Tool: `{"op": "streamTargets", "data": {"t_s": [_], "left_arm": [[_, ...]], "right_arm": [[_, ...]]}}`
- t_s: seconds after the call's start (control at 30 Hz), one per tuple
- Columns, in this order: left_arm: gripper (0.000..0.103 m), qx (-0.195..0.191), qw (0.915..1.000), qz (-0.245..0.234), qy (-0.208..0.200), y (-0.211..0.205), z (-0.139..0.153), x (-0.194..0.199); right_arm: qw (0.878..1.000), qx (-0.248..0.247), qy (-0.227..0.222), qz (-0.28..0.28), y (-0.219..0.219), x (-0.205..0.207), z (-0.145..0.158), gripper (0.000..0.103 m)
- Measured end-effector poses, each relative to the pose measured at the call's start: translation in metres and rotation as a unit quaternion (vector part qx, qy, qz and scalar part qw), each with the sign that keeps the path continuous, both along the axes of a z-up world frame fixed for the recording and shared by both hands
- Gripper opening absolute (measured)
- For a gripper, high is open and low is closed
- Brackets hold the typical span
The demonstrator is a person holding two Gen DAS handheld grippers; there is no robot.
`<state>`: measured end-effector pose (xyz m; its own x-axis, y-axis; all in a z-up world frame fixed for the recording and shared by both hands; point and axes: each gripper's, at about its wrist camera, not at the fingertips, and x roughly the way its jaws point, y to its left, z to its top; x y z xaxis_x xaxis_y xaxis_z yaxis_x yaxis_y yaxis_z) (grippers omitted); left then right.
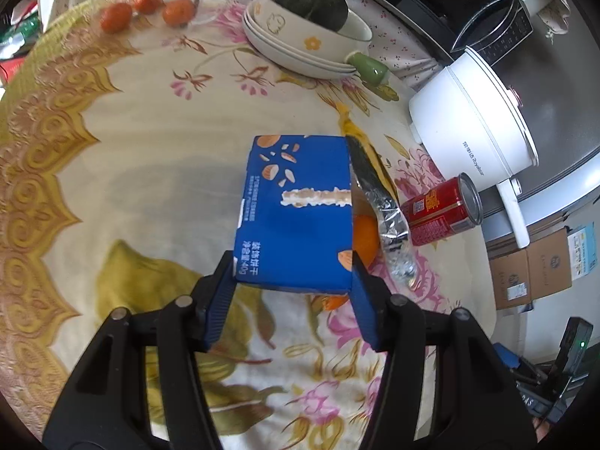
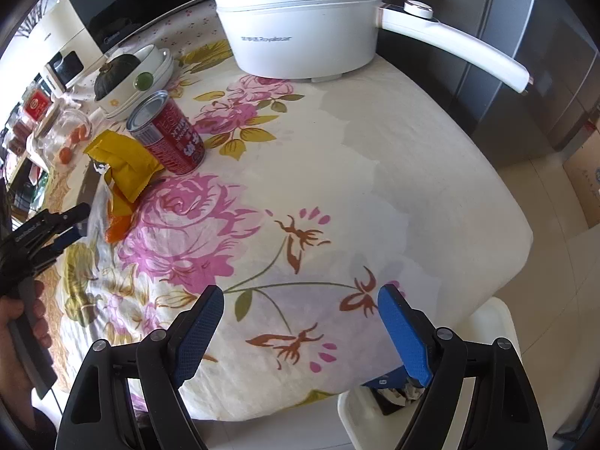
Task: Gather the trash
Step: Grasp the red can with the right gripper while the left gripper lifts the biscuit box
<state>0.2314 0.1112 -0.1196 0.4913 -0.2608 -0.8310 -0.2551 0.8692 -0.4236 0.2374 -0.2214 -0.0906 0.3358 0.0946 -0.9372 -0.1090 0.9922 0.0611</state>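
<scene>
Left wrist view:
- Left tongs (image 1: 292, 281) clenching on the near end of the blue box (image 1: 300, 206), one blue pad pressing on each side edge; box sitting at frame centre, long axis running toward 12 o'clock.
- Crowding along the box's 3 o'clock edge: foil wrapper (image 1: 378, 202) touching it, an orange piece (image 1: 363, 240) tucked just beside it underneath.
- Red can (image 1: 438, 213) lying on its side farther toward 3 o'clock, close to the foil.
- White pot (image 1: 468, 120) standing at 2 o'clock near the worktop (image 1: 150, 150) edge.
- Stacked bowls (image 1: 300, 48) holding a dark squash (image 1: 303, 0) at 12 o'clock, well apart from the box.
- Wide bare cloth running from 7 to 11 o'clock; plenty of room there.

Right wrist view:
- Right tongs (image 2: 300, 322) standing released, nothing between the pads, hanging over bare floral cloth near the worktop's rounded edge.
- Edge curving from 3 o'clock down to 6 o'clock, floor tiles showing beyond.
- White bin (image 2: 350, 412) sitting below that edge at 5 o'clock, with some dark and blue scraps inside.
- Yellow wrapper (image 2: 127, 161) lying at 10 o'clock, touching the can.
- Person's hand (image 2: 15, 322) gripping the left tool at 9 o'clock.
- Middle of the cloth lying open between both tools.
</scene>
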Motion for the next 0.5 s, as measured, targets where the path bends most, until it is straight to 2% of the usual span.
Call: {"op": "streamTargets", "data": {"t_s": [0.27, 0.5], "left_arm": [[0.058, 0.070, 0.9972, -0.014, -0.024, 0.025, 0.040, -0.026], [0.059, 0.091, 0.9947, -0.031, -0.038, 0.038, 0.060, -0.048]], "right_arm": [[0.999, 0.003, -0.012, 0.030, 0.048, 0.009, 0.004, 0.086], [0.998, 0.008, -0.039, 0.047, 0.097, 0.050, 0.023, 0.086]]}}
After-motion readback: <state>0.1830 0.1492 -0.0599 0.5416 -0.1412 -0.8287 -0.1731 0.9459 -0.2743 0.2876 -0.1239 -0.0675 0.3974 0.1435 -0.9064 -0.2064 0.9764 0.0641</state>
